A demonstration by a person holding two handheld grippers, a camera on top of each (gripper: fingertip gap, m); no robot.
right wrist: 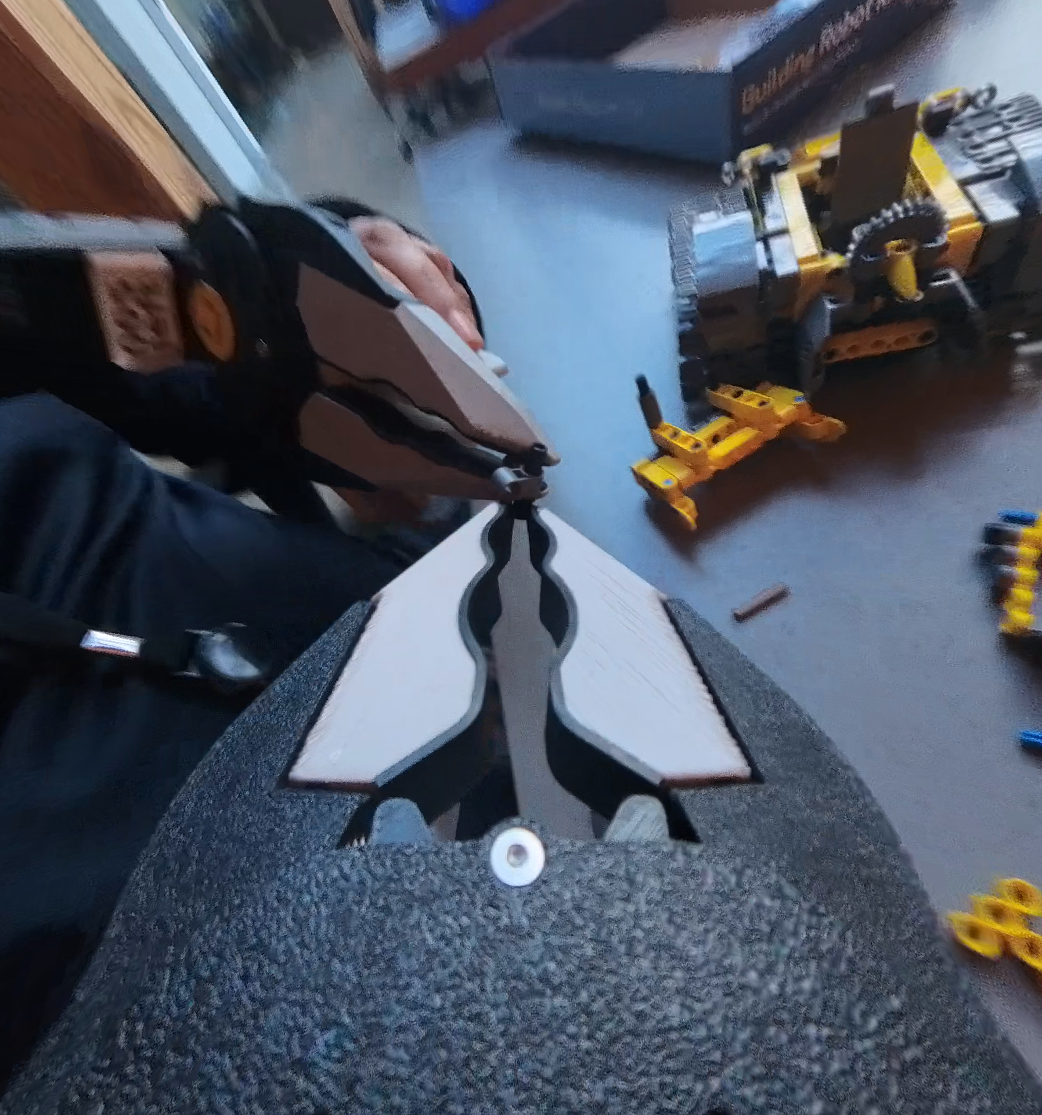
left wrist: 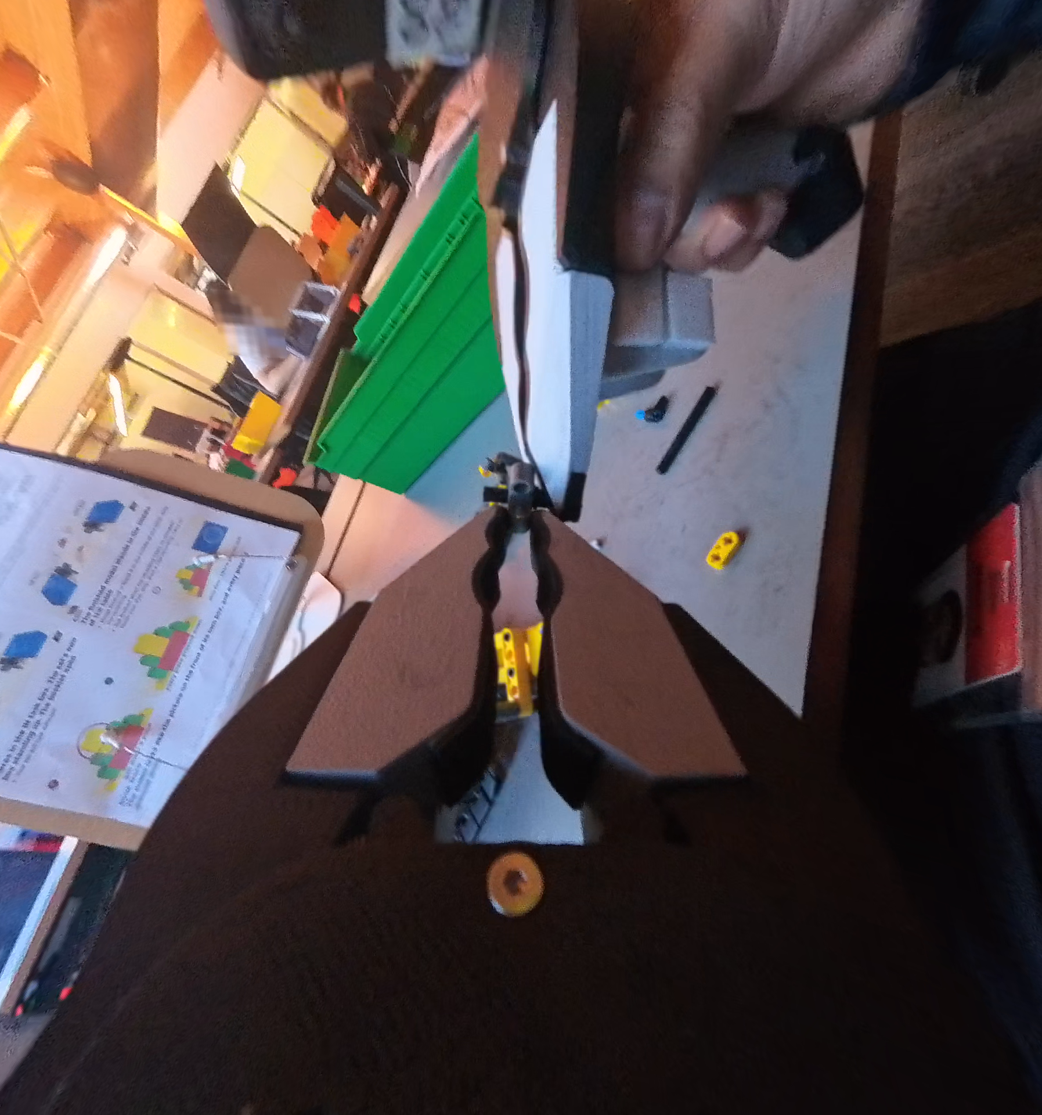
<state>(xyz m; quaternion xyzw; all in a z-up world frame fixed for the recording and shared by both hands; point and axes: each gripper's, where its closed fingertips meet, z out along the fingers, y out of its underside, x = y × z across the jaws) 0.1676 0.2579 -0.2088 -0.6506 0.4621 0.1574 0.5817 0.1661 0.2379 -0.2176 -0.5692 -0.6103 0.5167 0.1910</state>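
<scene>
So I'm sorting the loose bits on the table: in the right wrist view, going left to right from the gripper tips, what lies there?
small grey connector pinched at the tips → yellow beam assembly → brown pin → yellow piece with blue pins

Left gripper, right gripper tip to tip, jaws pinched.

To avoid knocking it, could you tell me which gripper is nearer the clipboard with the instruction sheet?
Left. The left gripper has the clipboard close beside it; the right gripper comes in from the far side. Both tips meet at a grey connector.
</scene>
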